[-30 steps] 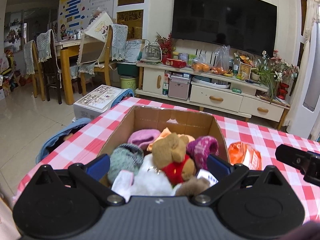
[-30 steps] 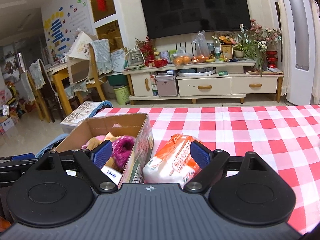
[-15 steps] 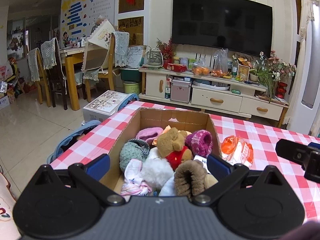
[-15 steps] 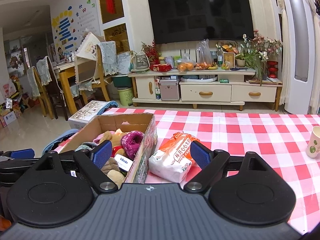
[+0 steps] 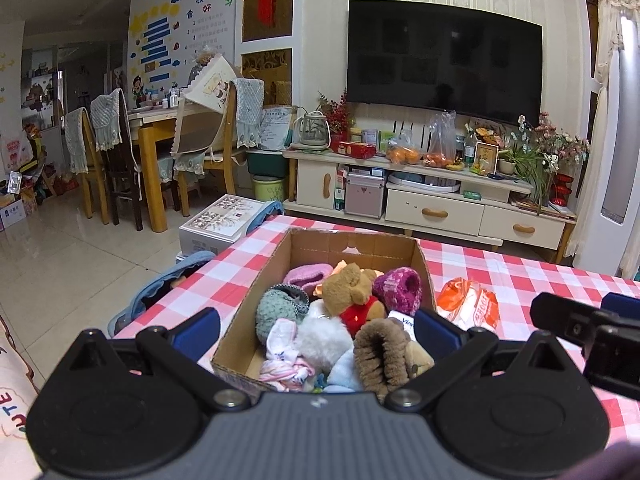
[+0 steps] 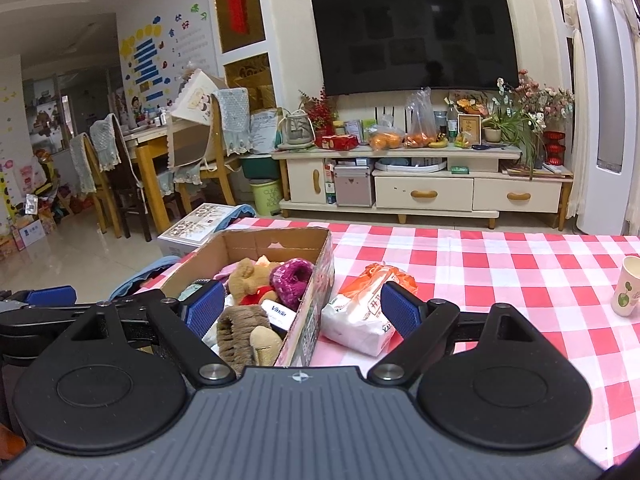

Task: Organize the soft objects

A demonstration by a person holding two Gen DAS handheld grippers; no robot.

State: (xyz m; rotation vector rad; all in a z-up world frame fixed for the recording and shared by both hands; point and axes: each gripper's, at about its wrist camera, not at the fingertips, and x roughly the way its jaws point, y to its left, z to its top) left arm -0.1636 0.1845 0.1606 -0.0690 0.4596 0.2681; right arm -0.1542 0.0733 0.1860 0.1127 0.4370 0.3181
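Note:
A cardboard box [image 5: 256, 292] [image 6: 316, 276] stands on the red-checked table, full of soft things: a brown teddy bear [image 5: 350, 288] [image 6: 250, 276] in a red top, a magenta knit slipper [image 5: 400, 288] [image 6: 290, 278], a green knit piece [image 5: 276, 310], a white fluffy item [image 5: 324, 338] and a brown furry slipper [image 5: 382, 354] [image 6: 236, 330]. My left gripper [image 5: 316, 330] is open, above the box's near end, holding nothing. My right gripper [image 6: 302, 310] is open over the box's right wall. An orange-and-white tissue pack [image 5: 470, 306] [image 6: 362, 304] lies just right of the box.
A paper cup [image 6: 628, 286] stands at the table's right edge. The right gripper's finger [image 5: 580, 324] shows at the right of the left wrist view. A blue bag [image 5: 160, 284] and a white carton [image 5: 218, 226] sit off the table's left side. A TV cabinet [image 6: 424, 188] lines the far wall.
Both grippers have pulled back and risen from the box, so more of its contents and the table show. Both stay open and empty.

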